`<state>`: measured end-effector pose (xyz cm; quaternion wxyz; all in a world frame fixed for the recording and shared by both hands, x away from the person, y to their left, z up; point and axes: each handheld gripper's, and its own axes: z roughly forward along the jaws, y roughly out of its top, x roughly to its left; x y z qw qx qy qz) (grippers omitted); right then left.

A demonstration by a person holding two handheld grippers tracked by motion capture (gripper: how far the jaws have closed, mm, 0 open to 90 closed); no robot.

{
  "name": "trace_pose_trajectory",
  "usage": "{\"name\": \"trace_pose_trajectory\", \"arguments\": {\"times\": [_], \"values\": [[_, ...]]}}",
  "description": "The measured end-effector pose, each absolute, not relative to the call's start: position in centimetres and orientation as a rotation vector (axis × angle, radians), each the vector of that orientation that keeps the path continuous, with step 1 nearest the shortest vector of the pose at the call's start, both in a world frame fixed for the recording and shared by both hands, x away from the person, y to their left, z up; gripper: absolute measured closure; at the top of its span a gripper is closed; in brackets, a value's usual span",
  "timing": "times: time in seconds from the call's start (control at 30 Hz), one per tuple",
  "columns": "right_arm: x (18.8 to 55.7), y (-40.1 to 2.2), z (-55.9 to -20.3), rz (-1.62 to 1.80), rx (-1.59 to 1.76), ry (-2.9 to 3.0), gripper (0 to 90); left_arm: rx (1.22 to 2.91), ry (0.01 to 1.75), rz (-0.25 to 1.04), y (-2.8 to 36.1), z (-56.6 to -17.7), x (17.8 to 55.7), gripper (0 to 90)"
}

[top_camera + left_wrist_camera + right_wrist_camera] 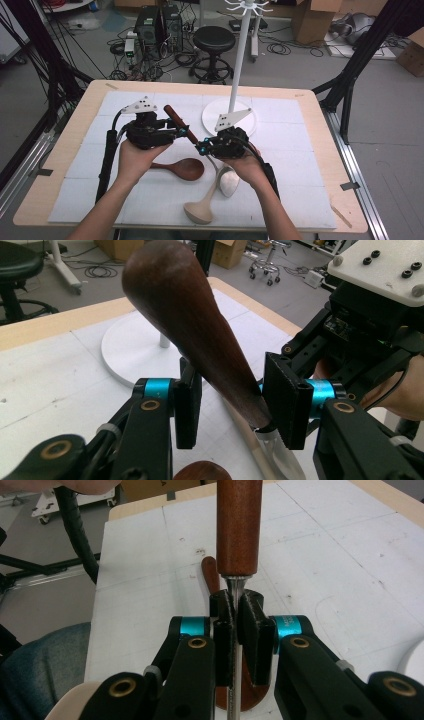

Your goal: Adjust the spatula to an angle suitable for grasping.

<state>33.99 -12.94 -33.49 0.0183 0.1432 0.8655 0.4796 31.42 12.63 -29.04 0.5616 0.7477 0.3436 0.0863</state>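
White mat (295,150); metal ladle (227,181) neck hidden by right gripper (204,146)

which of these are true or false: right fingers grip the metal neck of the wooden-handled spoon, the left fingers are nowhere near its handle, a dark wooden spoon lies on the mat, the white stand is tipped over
1. The right gripper is shut on the metal neck of the wooden-handled spoon. True.
2. The left gripper is nowhere near the handle. False: the handle passes between its fingers.
3. A dark wooden spoon lies on the mat. True.
4. The white stand is tipped over. False: it stands upright on its round base.
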Motion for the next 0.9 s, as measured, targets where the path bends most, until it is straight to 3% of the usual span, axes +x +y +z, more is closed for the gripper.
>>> {"name": "trace_pose_trajectory", "arguments": {"times": [0.4, 0.7, 0.9], "values": [[34.4, -13.0, -32.2, 1.592, 0.389, 2.683, 67.7, 1.751, 0.731, 0.136, 12.9, -28.6, 31.5, 66.3], [34.6, -13.0, -31.5, 1.658, 0.398, 2.669, 73.5, 1.755, 0.685, 0.139, 12.9, -28.4, 31.4, 66.4], [34.4, -14.4, -30.3, 1.643, 0.441, 2.615, 73.8, 1.770, 0.664, 0.136, 12.6, -28.6, 31.3, 55.1]]}}
